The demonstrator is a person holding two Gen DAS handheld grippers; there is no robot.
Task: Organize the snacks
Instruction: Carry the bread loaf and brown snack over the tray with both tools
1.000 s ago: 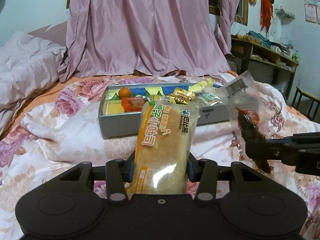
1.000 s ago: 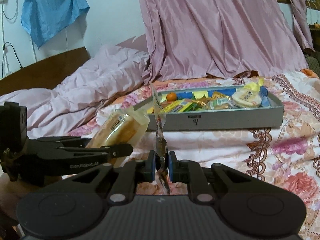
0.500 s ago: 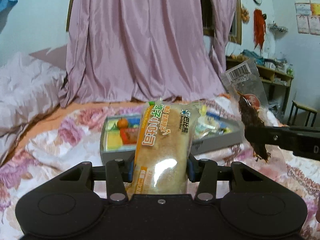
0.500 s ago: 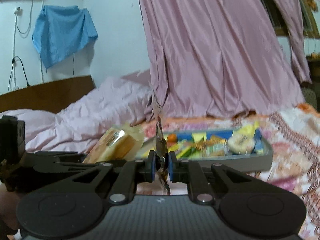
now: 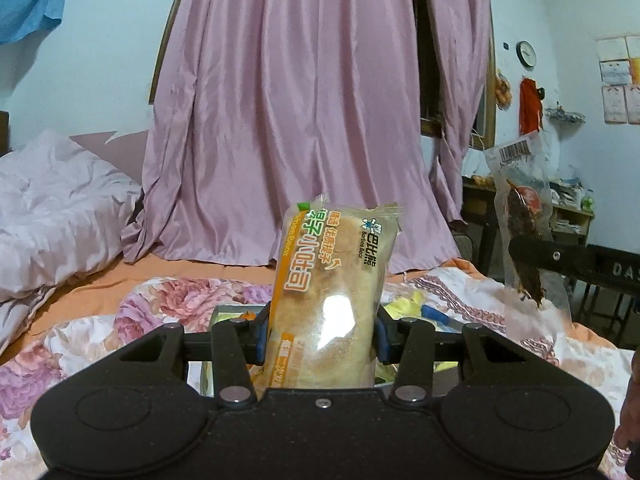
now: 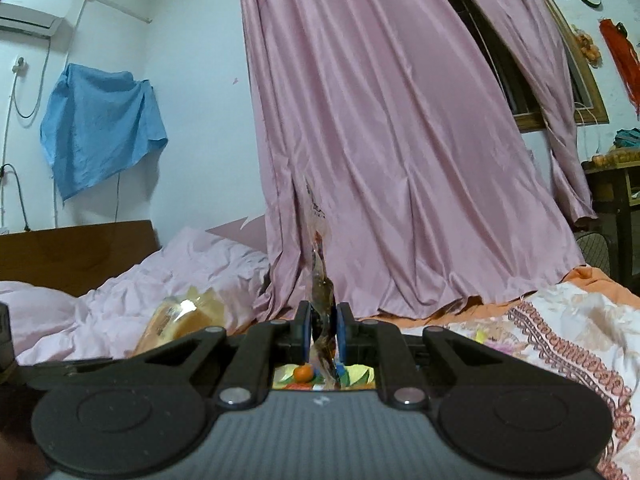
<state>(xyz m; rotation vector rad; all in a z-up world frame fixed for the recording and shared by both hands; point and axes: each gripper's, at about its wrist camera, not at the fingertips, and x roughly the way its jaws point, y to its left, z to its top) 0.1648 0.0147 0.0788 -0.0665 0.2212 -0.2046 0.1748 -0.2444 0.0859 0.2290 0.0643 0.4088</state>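
My left gripper (image 5: pixel 322 330) is shut on a wrapped bread bun (image 5: pixel 328 280) in a clear and orange packet, held upright. In the right wrist view my right gripper (image 6: pixel 323 330) is shut on a thin clear packet of dark dried meat (image 6: pixel 320 280), seen edge-on. That meat packet (image 5: pixel 520 220) also shows at the right of the left wrist view, pinched by the right gripper's black fingers (image 5: pixel 536 250). The grey snack tray (image 5: pixel 224 314) lies low on the bed, mostly hidden behind both grippers. A small orange (image 6: pixel 303 372) and coloured packets peek through below the right jaws.
A floral bedspread (image 5: pixel 120 320) covers the bed, with a rumpled lilac duvet (image 5: pixel 52 216) at the left. A pink curtain (image 5: pixel 304 120) hangs behind. A wooden shelf unit (image 5: pixel 568 216) stands at the far right. A wooden headboard (image 6: pixel 80 252) is at the left.
Both grippers have risen and tilted upward with their packets. The tray has dropped from mid-frame to the bottom, mostly hidden behind the gripper bodies.
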